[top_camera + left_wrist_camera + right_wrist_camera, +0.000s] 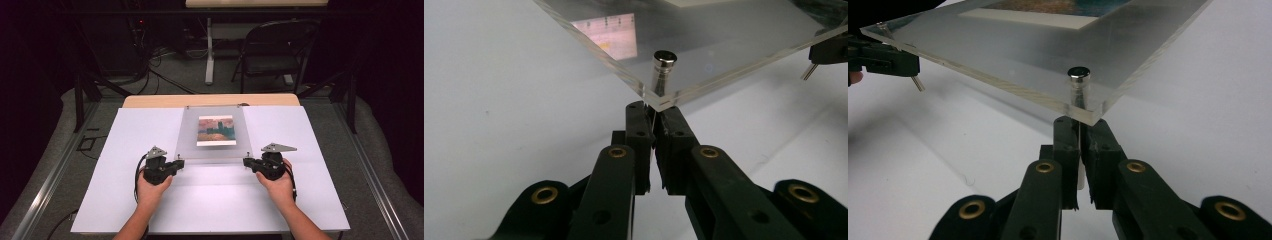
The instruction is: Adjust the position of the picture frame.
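Note:
A clear acrylic picture frame holding a small landscape print lies mid-table, its near edge raised off the white sheet. My left gripper is at its near left corner, my right gripper at its near right corner. In the left gripper view the jaws are shut on a thin metal pin under the corner, below a silver standoff cap. The right gripper view shows the same: jaws shut on the pin beneath a silver cap.
A white sheet covers the table; a wooden edge shows at the back. Beyond stand a folding chair, a table leg and floor cables. Metal rails flank the table.

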Action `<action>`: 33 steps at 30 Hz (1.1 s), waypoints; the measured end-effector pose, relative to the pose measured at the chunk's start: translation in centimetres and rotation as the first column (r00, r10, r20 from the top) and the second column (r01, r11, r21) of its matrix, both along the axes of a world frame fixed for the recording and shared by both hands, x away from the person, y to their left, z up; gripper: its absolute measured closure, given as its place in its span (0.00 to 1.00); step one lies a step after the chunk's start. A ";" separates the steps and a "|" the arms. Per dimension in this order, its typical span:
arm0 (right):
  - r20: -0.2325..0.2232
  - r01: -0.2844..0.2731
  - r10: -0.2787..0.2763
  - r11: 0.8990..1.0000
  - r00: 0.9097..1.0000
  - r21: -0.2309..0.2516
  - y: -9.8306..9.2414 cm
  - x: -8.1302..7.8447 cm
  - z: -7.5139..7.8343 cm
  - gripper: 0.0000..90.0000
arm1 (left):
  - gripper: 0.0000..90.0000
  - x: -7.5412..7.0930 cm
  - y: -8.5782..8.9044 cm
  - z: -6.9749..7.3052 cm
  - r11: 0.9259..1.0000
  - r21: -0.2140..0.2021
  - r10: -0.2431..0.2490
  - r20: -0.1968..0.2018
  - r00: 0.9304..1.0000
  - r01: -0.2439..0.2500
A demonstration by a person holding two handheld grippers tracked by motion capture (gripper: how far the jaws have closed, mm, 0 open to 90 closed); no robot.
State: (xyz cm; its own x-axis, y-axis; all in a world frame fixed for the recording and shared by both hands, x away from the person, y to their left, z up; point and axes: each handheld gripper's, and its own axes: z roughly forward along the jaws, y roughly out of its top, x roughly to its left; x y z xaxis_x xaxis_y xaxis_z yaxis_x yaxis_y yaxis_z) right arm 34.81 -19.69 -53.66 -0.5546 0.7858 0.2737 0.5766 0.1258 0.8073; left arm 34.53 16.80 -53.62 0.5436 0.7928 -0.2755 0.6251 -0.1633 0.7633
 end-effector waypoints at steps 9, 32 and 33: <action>-0.011 -0.001 0.001 1.000 1.000 -0.015 0.4 0.0 -1.0 0.94 | 0.94 0.3 0.1 -0.9 1.000 0.020 0.010 -0.016 1.000 -0.009; -0.033 -0.009 0.007 0.999 0.999 -0.050 0.4 0.0 -1.8 0.93 | 0.94 0.2 -0.2 -1.7 0.999 0.047 -0.004 -0.041 0.999 0.006; -0.033 -0.009 0.007 0.999 0.999 -0.050 0.4 0.0 -1.8 0.93 | 0.94 0.2 -0.3 -1.7 0.999 0.049 -0.004 -0.039 0.999 0.006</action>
State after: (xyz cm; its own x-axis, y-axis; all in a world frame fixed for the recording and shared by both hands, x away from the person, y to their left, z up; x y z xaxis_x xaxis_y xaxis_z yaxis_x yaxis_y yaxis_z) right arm 34.81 -19.30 -55.46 -0.5519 0.7949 0.2521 0.6018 0.1705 0.7802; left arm 34.73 16.55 -55.34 0.5370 0.8035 -0.2569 0.6531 -0.2033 0.7294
